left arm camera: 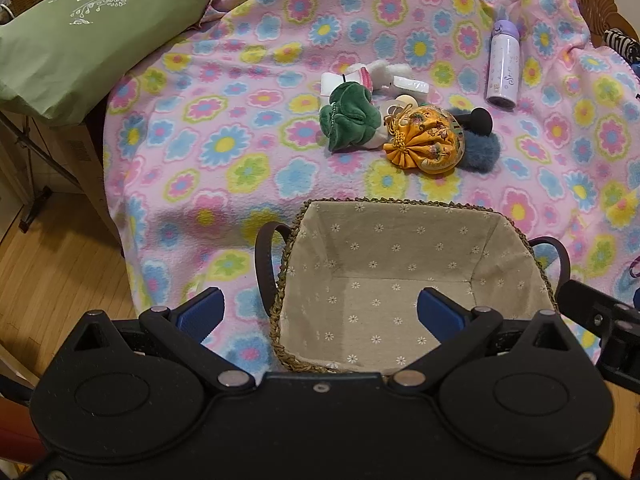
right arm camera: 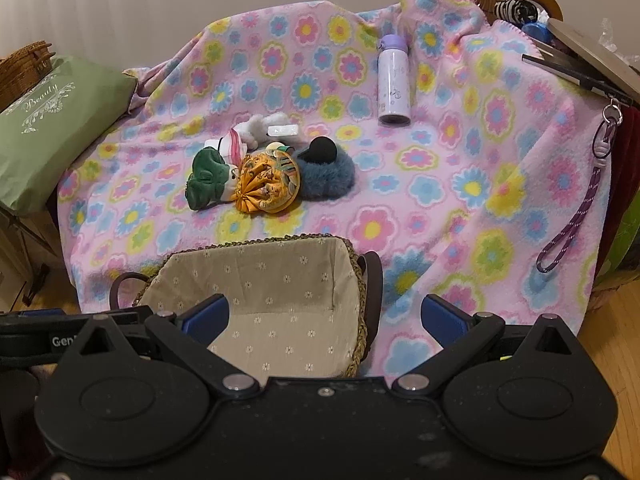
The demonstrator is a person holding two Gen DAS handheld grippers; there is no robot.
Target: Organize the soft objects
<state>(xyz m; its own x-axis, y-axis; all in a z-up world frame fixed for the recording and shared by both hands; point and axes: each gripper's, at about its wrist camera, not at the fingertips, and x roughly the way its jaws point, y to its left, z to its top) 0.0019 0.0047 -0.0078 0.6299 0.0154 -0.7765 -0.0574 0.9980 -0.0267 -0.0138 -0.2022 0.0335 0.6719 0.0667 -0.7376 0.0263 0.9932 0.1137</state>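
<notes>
A cloth-lined woven basket (left arm camera: 400, 216) (right arm camera: 344, 248) stands near the front on the flowered blanket, with nothing inside. Beyond it lies a pile of soft things: a green plush (left arm camera: 348, 118) (right arm camera: 206, 180), an orange embroidered pouch (left arm camera: 428, 142) (right arm camera: 266, 184), a blue fluffy item (left arm camera: 480, 150) (right arm camera: 326, 178) and a white plush (left arm camera: 380, 74) (right arm camera: 256, 130). My left gripper (left arm camera: 320, 310) is open and empty above the basket's near left part. My right gripper (right arm camera: 324, 314) is open and empty over the basket's near right edge.
A purple bottle (left arm camera: 503, 64) (right arm camera: 394, 80) lies on the flowered blanket (left arm camera: 248, 160) (right arm camera: 460, 184) at the back right. A green pillow (left arm camera: 80, 40) (right arm camera: 52, 128) is at the left. A purple cord (right arm camera: 576, 216) hangs at the right. Wood floor (left arm camera: 48, 272) is at the lower left.
</notes>
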